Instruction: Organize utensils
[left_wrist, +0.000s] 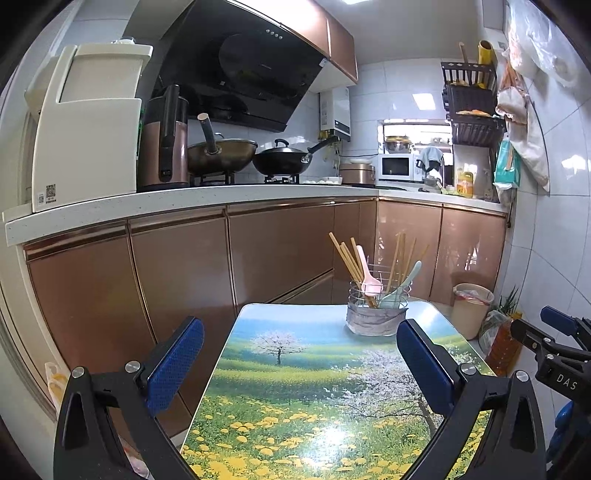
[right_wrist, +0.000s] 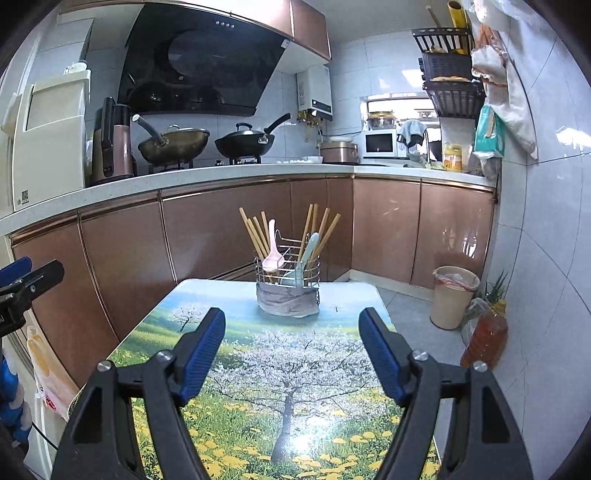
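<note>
The wire utensil holder (right_wrist: 287, 274) stood at the far end of the table (right_wrist: 258, 387), a little right of the table's middle in the left wrist view and close to centre in the right wrist view. Its base was wrapped in grey cloth (right_wrist: 288, 301). Two bunches of wooden chopsticks (right_wrist: 255, 232) leaned out of it, one fanned to the left and one to the right. A pink spoon (right_wrist: 272, 254) sat in the left side and a pale blue spoon (right_wrist: 308, 251) in the right, each beside its bunch of chopsticks.

The left tongs (left_wrist: 300, 354) hung released over the near part of the table, blue pads wide apart with nothing between them. The right tongs (right_wrist: 291, 350) were likewise released and empty (the printed blossom tree showed plainly in the gap), well short of the holder.

Beyond the table ran copper-coloured cabinets (right_wrist: 221, 229), and a lined waste bin (right_wrist: 452, 295) stood on the floor to the right.
</note>
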